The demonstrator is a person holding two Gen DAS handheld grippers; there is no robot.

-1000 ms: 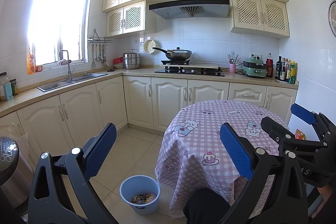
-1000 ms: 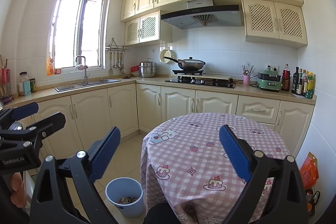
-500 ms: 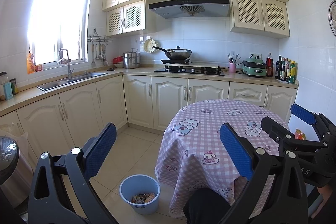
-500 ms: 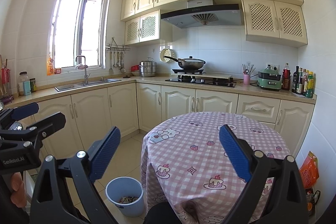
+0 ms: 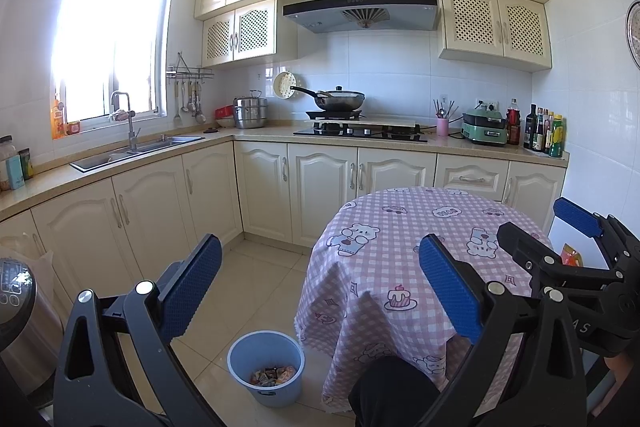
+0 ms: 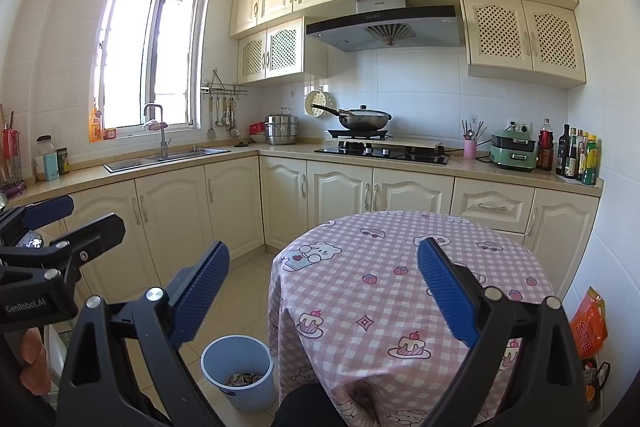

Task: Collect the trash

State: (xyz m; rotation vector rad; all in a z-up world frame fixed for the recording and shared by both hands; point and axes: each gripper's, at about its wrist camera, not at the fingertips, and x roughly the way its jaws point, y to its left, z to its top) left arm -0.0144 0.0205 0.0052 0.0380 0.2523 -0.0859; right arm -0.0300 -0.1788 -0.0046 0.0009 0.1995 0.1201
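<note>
A light blue bin (image 5: 265, 367) (image 6: 238, 371) stands on the tiled floor left of the round table (image 5: 404, 227) (image 6: 400, 267), with several wrappers (image 5: 273, 375) (image 6: 244, 379) in its bottom. My left gripper (image 5: 316, 291) is open and holds nothing, raised above the bin and the table's left side. My right gripper (image 6: 322, 293) is also open and holds nothing, over the near part of the pink checked tablecloth. Each gripper shows at the edge of the other's view. No loose trash is visible on the tablecloth.
Cream cabinets and a counter with a sink (image 5: 132, 155) and a stove (image 5: 360, 133) run along the left and back walls. An orange packet (image 6: 588, 323) lies against the right wall. A metal appliance (image 5: 20, 307) stands at the far left. A dark knee (image 5: 396, 387) is below.
</note>
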